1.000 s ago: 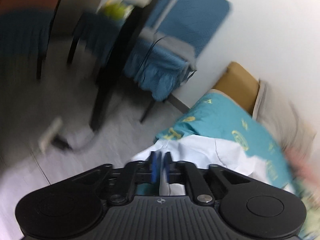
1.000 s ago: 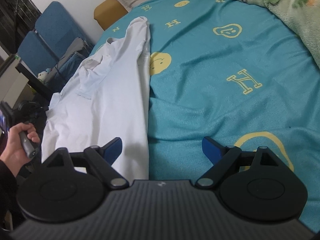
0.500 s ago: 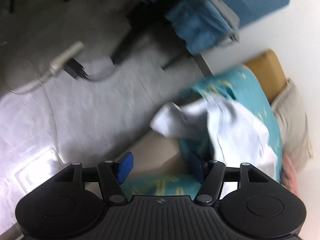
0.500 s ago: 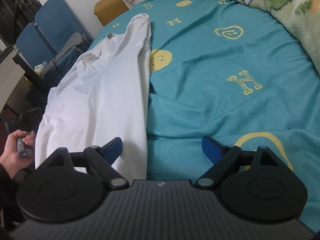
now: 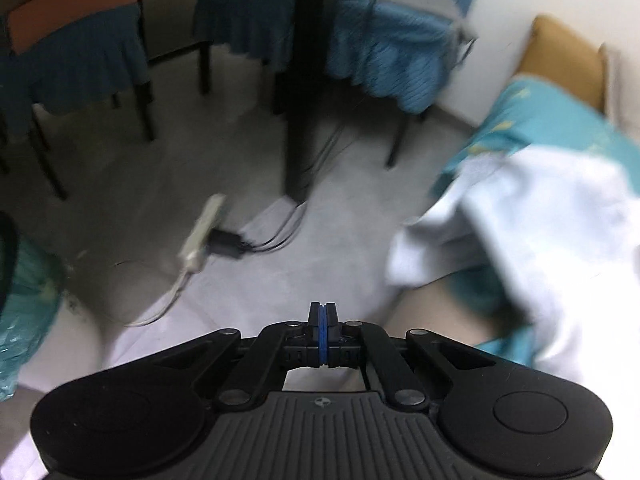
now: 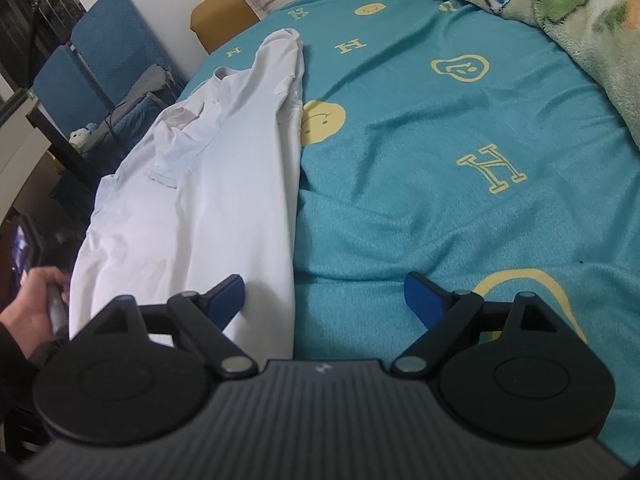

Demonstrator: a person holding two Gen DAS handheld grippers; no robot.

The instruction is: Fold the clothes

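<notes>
Since a moment ago the left gripper (image 5: 323, 334) has snapped together on nothing, off the bed's (image 6: 460, 152) edge above the floor (image 5: 240, 264). Right gripper (image 6: 324, 296) hangs apart over the white shirt (image 6: 208, 200). Soft, light, floppy cloth; pinch hem or overhanging sleeve (image 5: 432, 248). Bed offers room rightward.
</notes>
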